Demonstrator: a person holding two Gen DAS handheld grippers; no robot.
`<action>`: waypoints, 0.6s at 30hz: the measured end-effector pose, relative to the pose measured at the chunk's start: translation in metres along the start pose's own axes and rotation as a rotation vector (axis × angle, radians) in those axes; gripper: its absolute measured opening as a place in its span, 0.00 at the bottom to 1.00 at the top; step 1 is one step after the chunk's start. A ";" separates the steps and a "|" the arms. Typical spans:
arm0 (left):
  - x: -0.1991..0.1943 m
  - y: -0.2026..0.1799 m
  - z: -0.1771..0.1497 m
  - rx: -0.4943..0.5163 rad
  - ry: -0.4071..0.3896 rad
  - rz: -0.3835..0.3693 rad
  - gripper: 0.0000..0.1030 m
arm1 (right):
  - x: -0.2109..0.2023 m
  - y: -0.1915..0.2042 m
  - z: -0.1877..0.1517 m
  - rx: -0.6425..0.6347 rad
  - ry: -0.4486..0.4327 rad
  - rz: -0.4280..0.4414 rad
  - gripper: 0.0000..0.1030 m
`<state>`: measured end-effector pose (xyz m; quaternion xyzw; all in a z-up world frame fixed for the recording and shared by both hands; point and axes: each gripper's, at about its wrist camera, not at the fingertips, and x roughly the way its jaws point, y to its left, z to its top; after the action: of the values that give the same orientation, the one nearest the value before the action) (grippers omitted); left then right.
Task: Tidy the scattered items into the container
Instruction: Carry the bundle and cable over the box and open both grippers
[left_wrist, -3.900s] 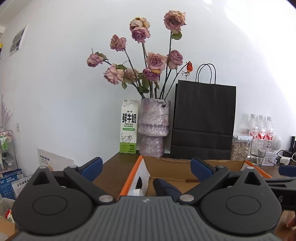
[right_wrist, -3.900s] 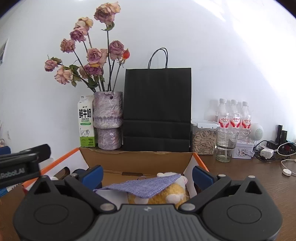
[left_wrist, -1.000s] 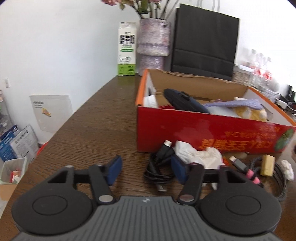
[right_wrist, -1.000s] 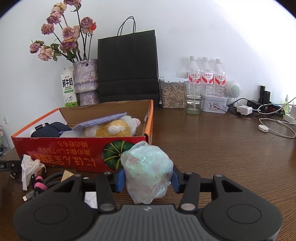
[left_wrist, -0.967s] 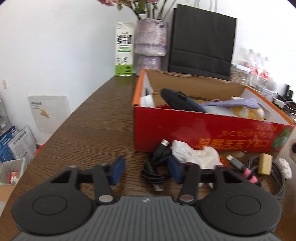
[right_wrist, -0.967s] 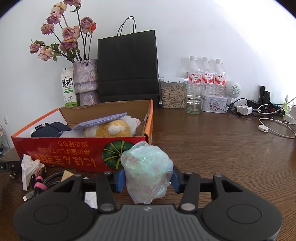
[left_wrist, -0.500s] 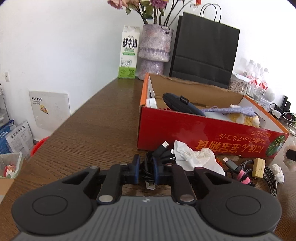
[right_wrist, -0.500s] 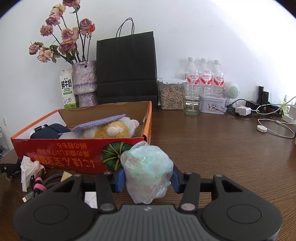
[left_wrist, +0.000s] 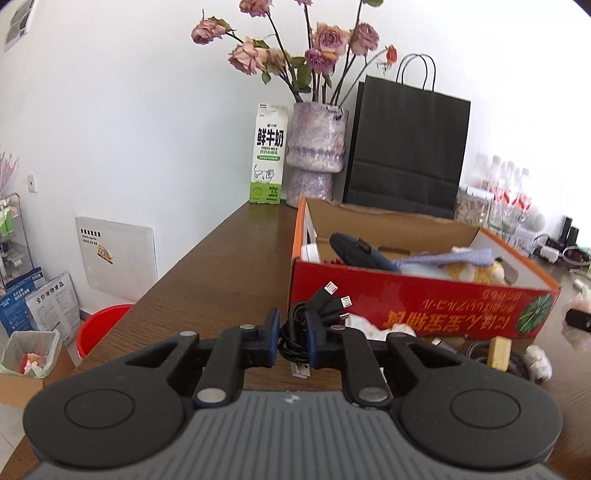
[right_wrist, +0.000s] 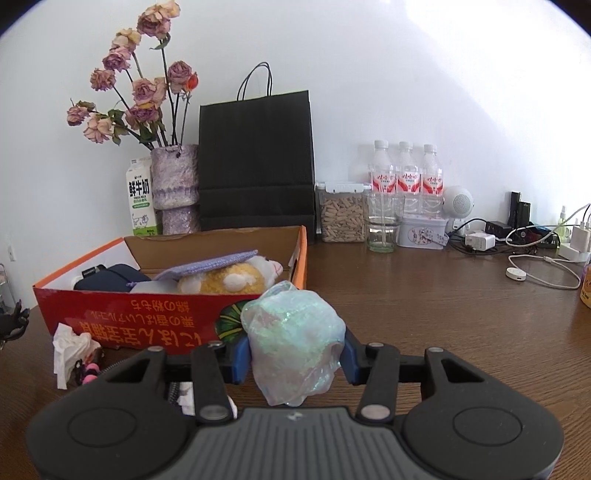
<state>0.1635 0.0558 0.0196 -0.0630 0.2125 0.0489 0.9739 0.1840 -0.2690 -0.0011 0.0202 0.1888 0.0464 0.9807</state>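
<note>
red box (left_wrist: 424, 295) ahead of both grippers is part filled — left gripper (left_wrist: 291, 341) clamps black cable bundle (left_wrist: 295, 332), right gripper (right_wrist: 293, 354) clamps iridescent bag (right_wrist: 293, 343), tissue (right_wrist: 70, 343) left out.

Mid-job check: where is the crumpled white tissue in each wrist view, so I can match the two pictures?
Left wrist: the crumpled white tissue lies low, just right of centre, against the red box front, partly hidden by the left gripper.
Right wrist: the tissue sits at lower left, before the box's left front corner.
Shared landmark: the black paper bag behind the box.
</note>
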 end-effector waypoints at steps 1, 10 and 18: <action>-0.002 -0.001 0.003 -0.006 -0.006 -0.005 0.15 | -0.002 0.001 0.002 0.005 -0.007 0.008 0.45; -0.004 -0.032 0.045 -0.007 -0.098 -0.070 0.15 | 0.001 0.032 0.035 0.038 -0.063 0.102 0.44; 0.040 -0.078 0.076 -0.033 -0.140 -0.093 0.15 | 0.042 0.080 0.076 0.021 -0.093 0.143 0.44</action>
<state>0.2408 -0.0079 0.0796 -0.0854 0.1398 0.0112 0.9864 0.2444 -0.1873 0.0589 0.0462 0.1414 0.1131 0.9824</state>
